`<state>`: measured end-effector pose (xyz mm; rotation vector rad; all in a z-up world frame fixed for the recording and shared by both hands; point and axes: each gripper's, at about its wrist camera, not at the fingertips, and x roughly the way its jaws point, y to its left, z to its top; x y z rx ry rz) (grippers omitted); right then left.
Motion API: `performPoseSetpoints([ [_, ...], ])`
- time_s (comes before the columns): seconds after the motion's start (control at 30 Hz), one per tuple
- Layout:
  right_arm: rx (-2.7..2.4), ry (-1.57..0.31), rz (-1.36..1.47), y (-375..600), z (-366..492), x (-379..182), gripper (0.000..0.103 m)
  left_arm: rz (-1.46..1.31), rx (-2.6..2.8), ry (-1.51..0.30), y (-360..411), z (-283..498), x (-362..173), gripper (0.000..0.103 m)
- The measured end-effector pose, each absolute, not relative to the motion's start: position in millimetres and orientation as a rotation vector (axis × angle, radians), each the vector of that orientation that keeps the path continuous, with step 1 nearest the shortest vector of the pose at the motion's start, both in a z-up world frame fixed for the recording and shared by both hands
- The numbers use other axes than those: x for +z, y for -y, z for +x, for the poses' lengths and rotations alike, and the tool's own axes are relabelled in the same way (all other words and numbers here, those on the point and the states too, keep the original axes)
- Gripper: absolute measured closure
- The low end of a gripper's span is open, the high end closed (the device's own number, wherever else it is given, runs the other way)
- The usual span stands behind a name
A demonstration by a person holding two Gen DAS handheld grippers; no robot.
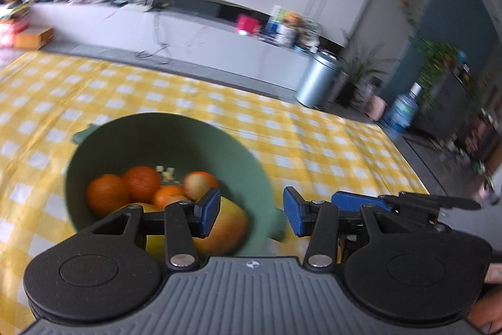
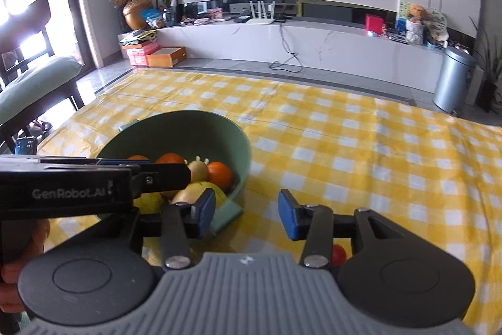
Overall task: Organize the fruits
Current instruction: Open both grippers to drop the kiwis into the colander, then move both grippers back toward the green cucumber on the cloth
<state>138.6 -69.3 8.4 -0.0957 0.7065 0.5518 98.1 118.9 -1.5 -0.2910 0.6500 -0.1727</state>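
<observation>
A green bowl sits on the yellow checked tablecloth. It holds several oranges, a brownish fruit and a large yellow-orange mango. My left gripper is open and empty, just above the bowl's near right rim. The bowl also shows in the right wrist view, with oranges and yellow fruit inside. My right gripper is open and empty, right of the bowl. A small red fruit lies on the cloth under its right finger. The left gripper's body crosses that view's left side.
The tablecloth spreads wide to the right of the bowl. A chair with a green cushion stands at the table's left. Beyond the table are a white TV counter and a silver bin.
</observation>
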Motion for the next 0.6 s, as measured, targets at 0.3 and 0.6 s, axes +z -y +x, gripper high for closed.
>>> performPoseSetpoints([
  [0.3, 0.442, -0.760, -0.097, 121.5, 108.2, -3.3, 0.053, -0.124, -0.351, -0.699, -67.6, 83.4, -4.6, 0.047],
  [0.6, 0.329, -0.902, -0.011, 170.0, 93.9, -25.5, 0.050, 0.087, -0.510, -0.812, -27.6, 70.3, -29.2, 0.039],
])
